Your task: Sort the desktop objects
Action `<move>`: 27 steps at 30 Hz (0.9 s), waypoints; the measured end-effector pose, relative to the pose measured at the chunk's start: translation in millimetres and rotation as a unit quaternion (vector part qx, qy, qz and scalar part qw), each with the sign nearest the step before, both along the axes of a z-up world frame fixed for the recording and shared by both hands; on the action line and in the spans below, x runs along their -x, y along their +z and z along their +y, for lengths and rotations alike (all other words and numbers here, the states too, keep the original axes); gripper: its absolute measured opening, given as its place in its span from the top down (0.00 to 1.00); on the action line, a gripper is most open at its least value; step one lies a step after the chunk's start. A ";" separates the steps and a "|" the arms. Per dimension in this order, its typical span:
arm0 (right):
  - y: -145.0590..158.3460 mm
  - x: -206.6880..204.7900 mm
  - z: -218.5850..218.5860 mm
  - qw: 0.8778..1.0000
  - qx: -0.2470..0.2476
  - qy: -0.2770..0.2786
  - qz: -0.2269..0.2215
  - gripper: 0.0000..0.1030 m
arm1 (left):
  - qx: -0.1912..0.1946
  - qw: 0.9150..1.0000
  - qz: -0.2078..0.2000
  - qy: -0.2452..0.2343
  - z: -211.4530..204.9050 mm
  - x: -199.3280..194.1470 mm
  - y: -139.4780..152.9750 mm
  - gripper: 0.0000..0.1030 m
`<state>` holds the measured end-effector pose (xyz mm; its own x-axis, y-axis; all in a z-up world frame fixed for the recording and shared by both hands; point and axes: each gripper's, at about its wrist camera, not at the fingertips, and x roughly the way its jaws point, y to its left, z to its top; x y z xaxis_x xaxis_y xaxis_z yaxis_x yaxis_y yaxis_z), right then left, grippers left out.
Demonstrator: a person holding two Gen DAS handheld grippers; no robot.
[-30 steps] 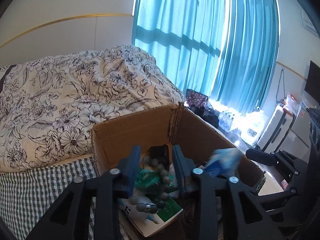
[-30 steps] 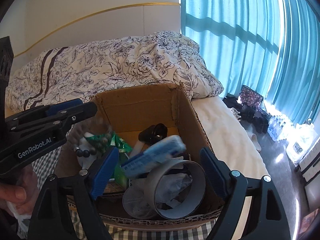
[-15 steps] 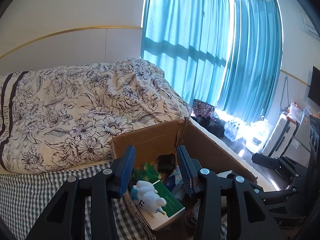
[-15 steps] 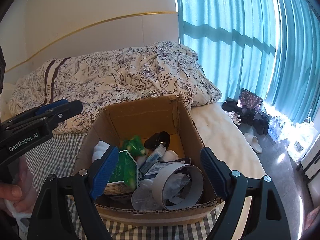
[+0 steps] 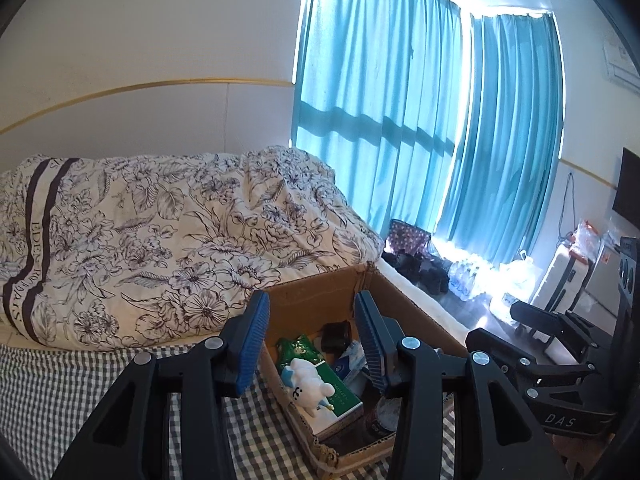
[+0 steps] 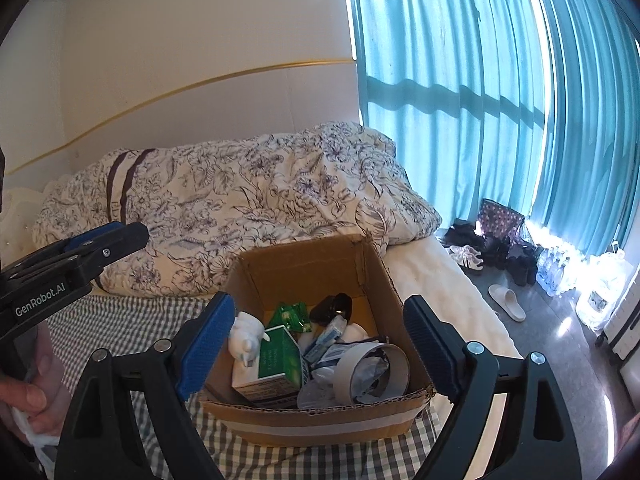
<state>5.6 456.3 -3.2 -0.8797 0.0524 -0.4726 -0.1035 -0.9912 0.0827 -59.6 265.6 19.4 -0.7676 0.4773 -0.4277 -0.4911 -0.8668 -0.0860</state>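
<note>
An open cardboard box (image 6: 312,264) stands on the checked sheet, holding a white toy figure (image 6: 244,336), a green carton (image 6: 276,364), a green packet (image 6: 292,314), a black object (image 6: 332,306), a blue packet (image 6: 328,336) and a tape roll (image 6: 372,372). My right gripper (image 6: 320,344) hangs open above the box's near side, with nothing in it. My left gripper (image 5: 314,340) is open and empty too, above the box (image 5: 312,300), with the toy (image 5: 306,386) below it. From each wrist view the other gripper shows at the side: left gripper (image 6: 128,236), right gripper (image 5: 496,326).
A floral duvet (image 6: 248,200) is heaped behind the box on the bed. Blue curtains (image 6: 480,100) cover the window. On the floor to the right are a slipper (image 6: 506,300), shoes, water bottles and a suitcase (image 5: 560,280). A hand (image 6: 24,396) holds the left tool.
Both grippers have lifted up and back from the box. The blue packet that was dropping from the right gripper now lies in the box. The left gripper's fingers have left the contents.
</note>
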 end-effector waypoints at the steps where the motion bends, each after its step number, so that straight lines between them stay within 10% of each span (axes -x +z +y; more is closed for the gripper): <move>1: 2.2 -1.9 -2.7 1.000 0.000 0.002 0.002 0.16 | 0.000 1.000 0.003 0.000 -3.8 -3.6 4.1 0.53; 27: 34.1 -34.5 -63.3 0.998 0.027 0.046 0.039 0.04 | 0.020 0.996 0.039 0.081 -108.7 -65.9 41.2 0.01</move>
<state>40.1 393.0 31.0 -0.9142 -0.0545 -0.4016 -0.0024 -0.9902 0.1397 6.3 157.0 60.6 -0.8645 0.3293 -0.3798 -0.3493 -0.9369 -0.0172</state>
